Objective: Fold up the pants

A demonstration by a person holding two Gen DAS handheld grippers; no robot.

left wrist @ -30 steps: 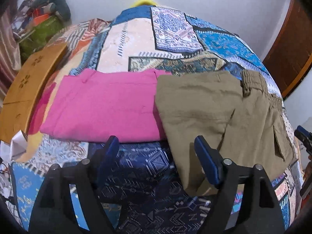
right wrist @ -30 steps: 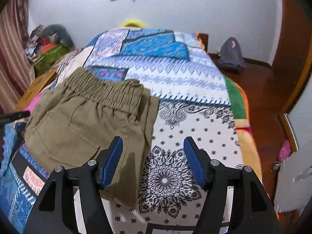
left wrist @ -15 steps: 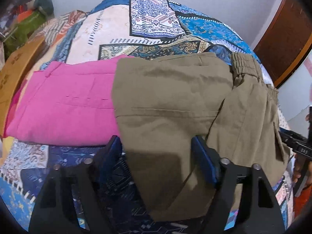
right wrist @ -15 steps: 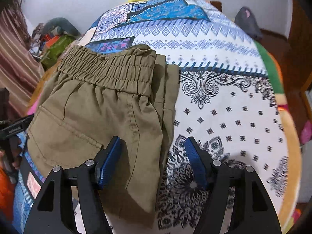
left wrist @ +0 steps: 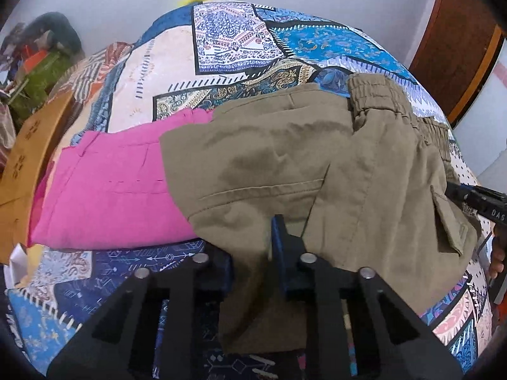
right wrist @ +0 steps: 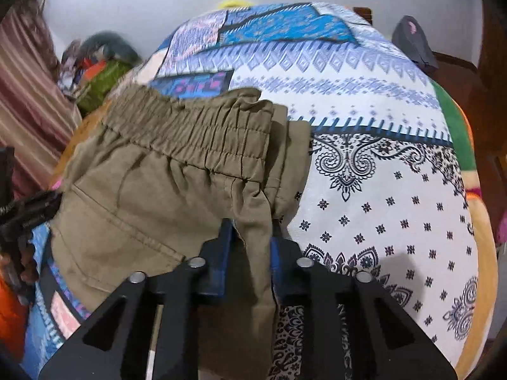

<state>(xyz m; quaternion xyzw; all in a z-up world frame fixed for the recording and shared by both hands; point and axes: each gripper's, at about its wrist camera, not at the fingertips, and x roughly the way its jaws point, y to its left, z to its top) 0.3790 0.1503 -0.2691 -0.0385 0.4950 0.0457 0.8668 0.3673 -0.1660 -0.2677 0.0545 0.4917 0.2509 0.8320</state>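
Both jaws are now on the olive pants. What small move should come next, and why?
Probably lift both near edges a little and carry them away over the rest. The left gripper and the right gripper have just been closing, and olive pants cloth is pinched between each pair of jaws; the pants lie flat, partly over the pink garment.

You can read one marking clearly: the white letters "DAS" on the black body of the right gripper (left wrist: 481, 202) at the right edge of the left wrist view; the lettering is cut off there. The dark printed marks on the cardboard box (left wrist: 25, 155) at left are probably text, but illegible.
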